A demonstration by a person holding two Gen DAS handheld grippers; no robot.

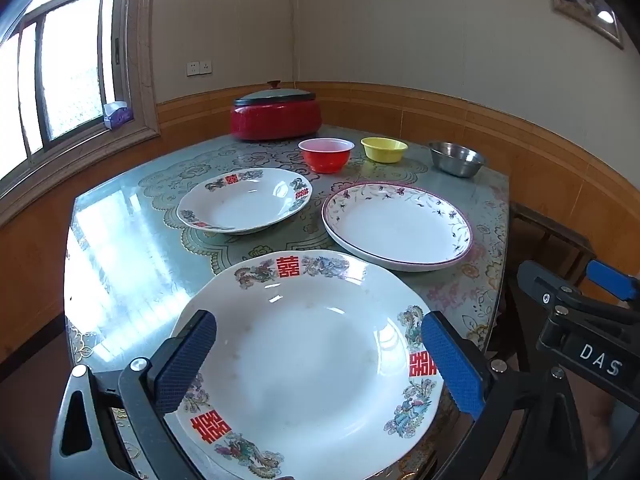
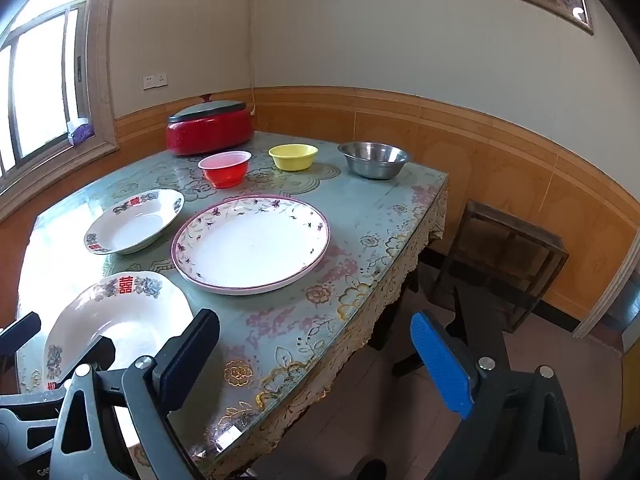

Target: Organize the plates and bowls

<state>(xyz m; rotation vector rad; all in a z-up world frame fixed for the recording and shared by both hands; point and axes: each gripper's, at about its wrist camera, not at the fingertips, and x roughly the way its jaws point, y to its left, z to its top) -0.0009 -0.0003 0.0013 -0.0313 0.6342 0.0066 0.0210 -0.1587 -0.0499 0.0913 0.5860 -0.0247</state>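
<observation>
Near plate (image 1: 308,364): at the desk's near edge, framed by the left hand-held gripper (image 1: 318,364), jaws fully spread, nothing gripped.
Right hand-held gripper (image 2: 316,364) also wide open and empty, hanging over the desk (image 2: 384,216) corner. My read: nothing stacked yet, first pick pending. Take the near plate by its rim only, one pad under the lip, one on top; the glazed ceramic looks slick and the glass-topped desk gives no bite, so close slowly and lift level. Likely base for stacking: flat floral plate (image 1: 398,226), widest and shallowest. The small double-happiness plate (image 1: 244,200) is deeper, with a scalloped rim, and matches the near one. Bowls sit in a row behind: red plastic bowl (image 1: 326,155), thin-walled and possibly flexy; yellow bowl (image 1: 384,149); steel bowl (image 1: 457,159), hard and smooth. Red cooker (image 1: 276,116) stays clear at the back.
</observation>
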